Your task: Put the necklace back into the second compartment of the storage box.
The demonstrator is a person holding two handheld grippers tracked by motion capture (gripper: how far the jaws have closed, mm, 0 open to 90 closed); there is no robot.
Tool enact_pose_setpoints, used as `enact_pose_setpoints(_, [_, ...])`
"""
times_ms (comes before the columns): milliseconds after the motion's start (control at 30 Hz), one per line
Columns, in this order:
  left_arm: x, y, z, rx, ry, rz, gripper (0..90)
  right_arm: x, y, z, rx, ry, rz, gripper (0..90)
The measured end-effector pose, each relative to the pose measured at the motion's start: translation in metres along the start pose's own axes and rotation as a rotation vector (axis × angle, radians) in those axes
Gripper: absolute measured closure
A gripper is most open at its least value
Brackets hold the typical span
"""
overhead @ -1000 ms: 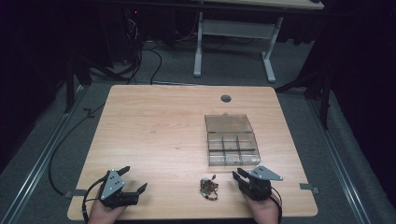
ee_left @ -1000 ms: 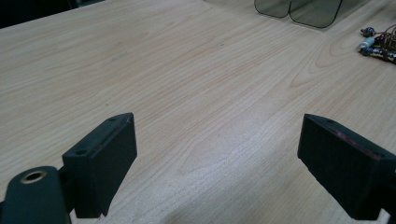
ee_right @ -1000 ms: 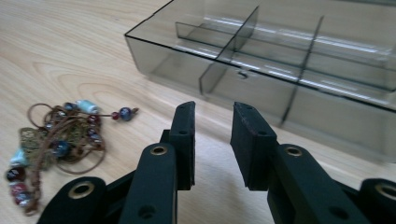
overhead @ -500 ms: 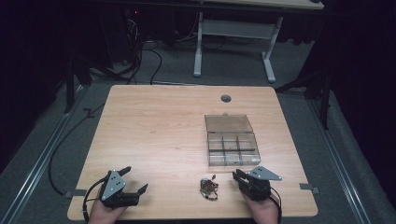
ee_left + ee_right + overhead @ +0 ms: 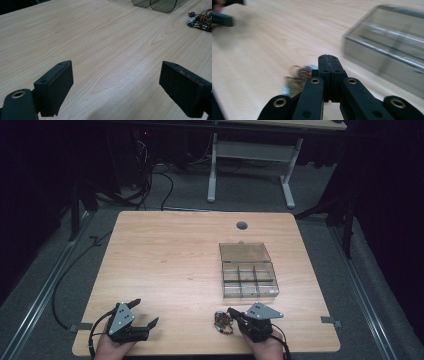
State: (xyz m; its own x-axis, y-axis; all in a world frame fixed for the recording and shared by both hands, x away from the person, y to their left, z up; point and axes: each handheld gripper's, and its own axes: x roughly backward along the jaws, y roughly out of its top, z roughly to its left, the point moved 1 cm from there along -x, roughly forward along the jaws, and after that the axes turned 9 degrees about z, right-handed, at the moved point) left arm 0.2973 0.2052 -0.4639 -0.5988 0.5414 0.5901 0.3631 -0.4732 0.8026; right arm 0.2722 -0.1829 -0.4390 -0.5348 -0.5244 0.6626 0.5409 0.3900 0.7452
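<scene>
High view: the right gripper [image 5: 233, 312] sits at the near edge of the counter [image 5: 165, 250], its tip just beside the small tangle of beaded wire pieces [image 5: 222, 321]. Compared with the earlier frames, it has shifted slightly toward that tangle, and its jaws have just been closing. The clear compartment box [image 5: 248, 276], lid open, stands beyond it, apart from both. The left gripper [image 5: 145, 314] rests at the near left corner with its jaws spread, as it did a second ago.

Left gripper view: the two black pads stand wide apart over bare wood, holding nothing; the beaded tangle [image 5: 200, 19] lies far off at the upper right, with the box edge [image 5: 155, 3] behind it.

Right gripper view: the jaws meet pad to pad with nothing visible between them. The blurred tangle [image 5: 298, 77] lies just left of the tip, outside the jaws, so I judge this closing took no piece and the pick is not yet made. The box [image 5: 387, 42] is to the right.
</scene>
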Motion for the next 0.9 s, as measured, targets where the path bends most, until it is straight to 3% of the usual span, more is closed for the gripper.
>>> enact_pose_setpoints(100, [0.000, 0.000, 0.000, -0.001, 0.000, 0.000, 12.4, -0.008, 0.001, 0.008, 0.013, 0.030, 0.020, 90.0])
enact_pose_setpoints(133, [0.000, 0.000, 0.000, -0.003, -0.001, 0.000, 12.4, -0.018, 0.001, 0.015, 0.035, 0.023, 0.061, 90.0])
enact_pose_setpoints(367, [0.000, 0.000, 0.000, -0.006, -0.004, 0.002, 12.4, -0.031, -0.003, 0.015, 0.047, -0.003, 0.132, 90.0])
enact_pose_setpoints(900, [0.000, 0.000, 0.000, -0.006, -0.002, 0.002, 12.4, -0.008, -0.024, -0.011, -0.028, -0.091, 0.144, 90.0])
